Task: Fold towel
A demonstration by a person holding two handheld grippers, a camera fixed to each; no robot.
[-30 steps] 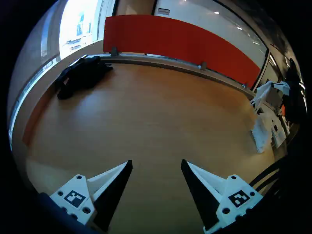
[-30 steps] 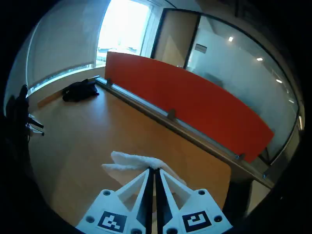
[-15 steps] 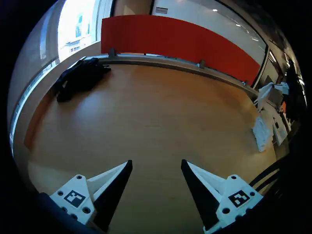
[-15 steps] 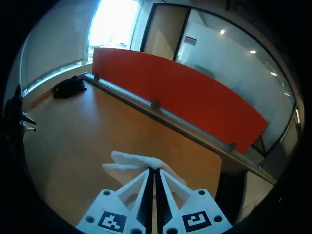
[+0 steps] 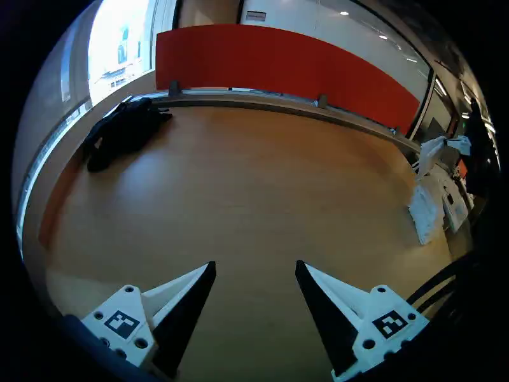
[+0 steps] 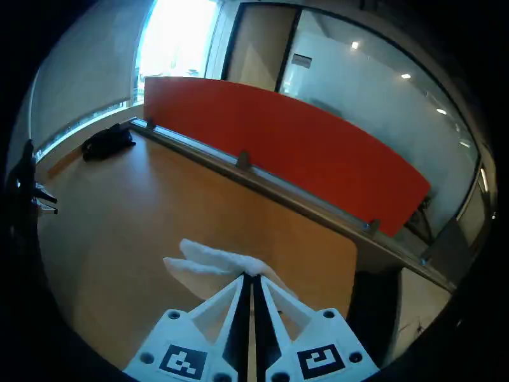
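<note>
Up close in the left gripper view, the left tongs stand wide open with nothing between the two fingers, and the brown wood worktop lies below them. Up close in the right gripper view, the right tongs are squeezed together on the white towel. The towel sticks out in a crumpled bunch past the tips and off to the left, over the worktop, and it is hard to tell if it touches the wood. Farther off, a black bundle lies near the far left corner of the worktop. Along the back edge stands a long red screen, and past that are a bright window and a glass wall
</note>
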